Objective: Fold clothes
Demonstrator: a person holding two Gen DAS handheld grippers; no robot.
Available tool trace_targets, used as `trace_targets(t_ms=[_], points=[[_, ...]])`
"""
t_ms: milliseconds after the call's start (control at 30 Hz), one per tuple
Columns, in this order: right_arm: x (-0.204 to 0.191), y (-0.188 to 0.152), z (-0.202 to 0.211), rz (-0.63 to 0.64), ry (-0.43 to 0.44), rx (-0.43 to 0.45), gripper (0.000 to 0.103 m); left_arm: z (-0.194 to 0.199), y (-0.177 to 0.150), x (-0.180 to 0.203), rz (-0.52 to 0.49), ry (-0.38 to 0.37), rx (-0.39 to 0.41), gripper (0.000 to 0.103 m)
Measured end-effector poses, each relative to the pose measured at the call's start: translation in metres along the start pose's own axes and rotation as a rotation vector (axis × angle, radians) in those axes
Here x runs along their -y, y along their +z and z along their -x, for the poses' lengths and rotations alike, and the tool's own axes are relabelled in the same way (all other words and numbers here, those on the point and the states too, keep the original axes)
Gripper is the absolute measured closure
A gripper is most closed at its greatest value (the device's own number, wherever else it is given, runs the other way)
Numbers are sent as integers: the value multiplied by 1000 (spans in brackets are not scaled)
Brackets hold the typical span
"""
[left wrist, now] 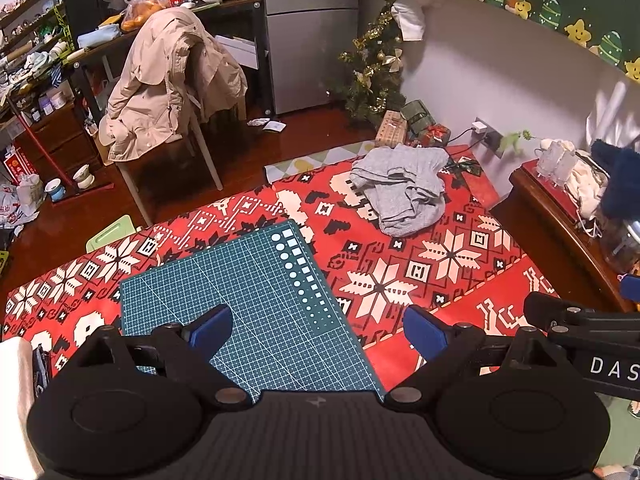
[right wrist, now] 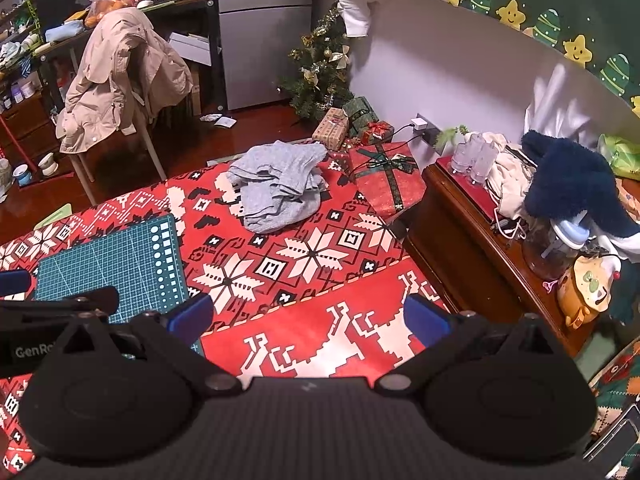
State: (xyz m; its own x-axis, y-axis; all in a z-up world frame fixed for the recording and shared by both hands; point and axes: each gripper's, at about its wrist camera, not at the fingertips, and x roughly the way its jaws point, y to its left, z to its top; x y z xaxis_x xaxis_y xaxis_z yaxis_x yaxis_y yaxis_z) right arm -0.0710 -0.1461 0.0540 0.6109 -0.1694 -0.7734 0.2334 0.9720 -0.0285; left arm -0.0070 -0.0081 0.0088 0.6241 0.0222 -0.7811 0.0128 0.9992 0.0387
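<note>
- Your left hand-held gripper hangs released over the green cutting mat.
- Your right hand-held gripper is released too, empty.
- The crumpled grey garment lies far ahead on the red worktop; folding seems unstarted, so reach it first.

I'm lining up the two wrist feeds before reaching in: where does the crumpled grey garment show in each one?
Left wrist: the grey garment lies upper right of centre on the red patterned cloth, beyond the green cutting mat.
Right wrist: the grey garment lies upper centre-left, beside the red gift box.
Shared landmark: the small Christmas tree behind it by the wall.
</note>
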Motion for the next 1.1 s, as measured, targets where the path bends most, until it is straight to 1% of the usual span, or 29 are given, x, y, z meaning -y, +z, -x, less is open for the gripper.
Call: trace_targets(t_ms=[233,467,567,700,800,900,933,967,1033,1100], points=[[1,-3,0,-4,-3,7,1,0,-2,3,-3,8,13,10],[2,-5,0,-9,-25,12,1,2,-6,8,-23,30,46,10],[6,-7,-1,-30,-12,1,1,2,-8,10,-35,22,61,10],[13,-10,-2,-64,-2,2,1,-1,-11,12,-49,-9,68,10],[15,-13,-4,-69,-14,9,1,-4,-18,19,-86,-7,87,10],[14,-17,-5,-32,-35,19,1,-10,-26,26,-144,-1,99,10],[12,-19,-7,-17,-44,21,1,-13,-28,27,-156,-13,93,10],[11,-21,-8,-5,-51,24,1,-17,-29,27,-161,-43,82,10],[11,-24,-11,1,-54,31,1,-24,-30,23,-136,-115,58,10],[14,-27,-14,-14,-51,47,1,-31,-31,20,-103,-159,56,10]])
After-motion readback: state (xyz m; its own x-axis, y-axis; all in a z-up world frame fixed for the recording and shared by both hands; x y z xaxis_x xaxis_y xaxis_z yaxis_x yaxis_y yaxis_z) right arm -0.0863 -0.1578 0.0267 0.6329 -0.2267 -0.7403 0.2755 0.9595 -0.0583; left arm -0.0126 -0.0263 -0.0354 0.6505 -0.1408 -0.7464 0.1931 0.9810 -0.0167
